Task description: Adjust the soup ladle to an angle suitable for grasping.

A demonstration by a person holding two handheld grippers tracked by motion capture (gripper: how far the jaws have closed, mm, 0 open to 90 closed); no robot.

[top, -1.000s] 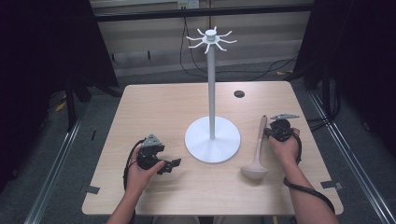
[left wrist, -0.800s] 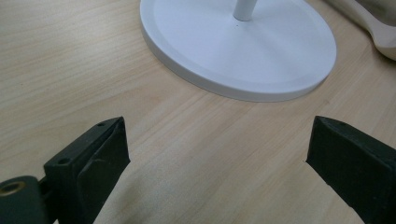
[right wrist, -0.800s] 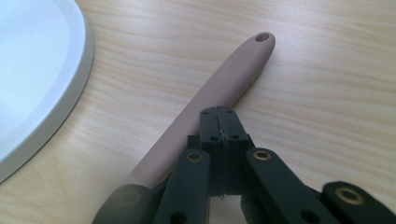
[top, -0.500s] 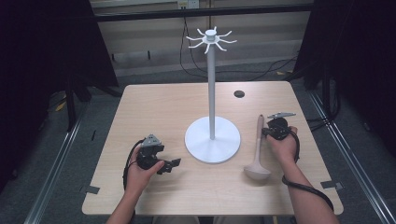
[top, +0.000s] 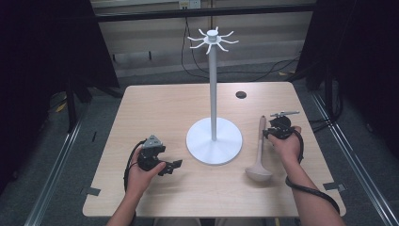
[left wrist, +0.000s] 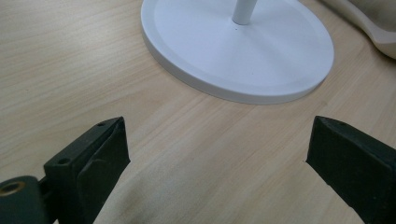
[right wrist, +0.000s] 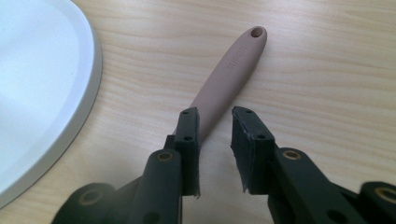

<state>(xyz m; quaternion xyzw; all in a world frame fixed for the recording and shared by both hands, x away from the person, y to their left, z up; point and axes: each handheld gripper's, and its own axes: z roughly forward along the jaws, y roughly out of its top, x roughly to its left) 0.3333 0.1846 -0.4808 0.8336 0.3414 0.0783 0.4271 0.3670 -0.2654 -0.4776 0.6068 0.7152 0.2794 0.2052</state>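
On the desk (top: 155, 101): a stand (top: 213, 141) at the middle, base flat on the desk, pole upright. Right of the base, just beside it: a ladle (top: 259, 157), lying flat, bowl toward the near edge, handle pointing away. Right claw (top: 269, 133) at the far part of this handle, one jaw on each side. Left claw (top: 171, 165) left of the base and nearer, near it but apart. Behind the ladle, near the far edge: a small round disc (top: 241, 94).

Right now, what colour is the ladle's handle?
Dusty pinkish-brown; the ladle's handle shows best in the right gripper view.
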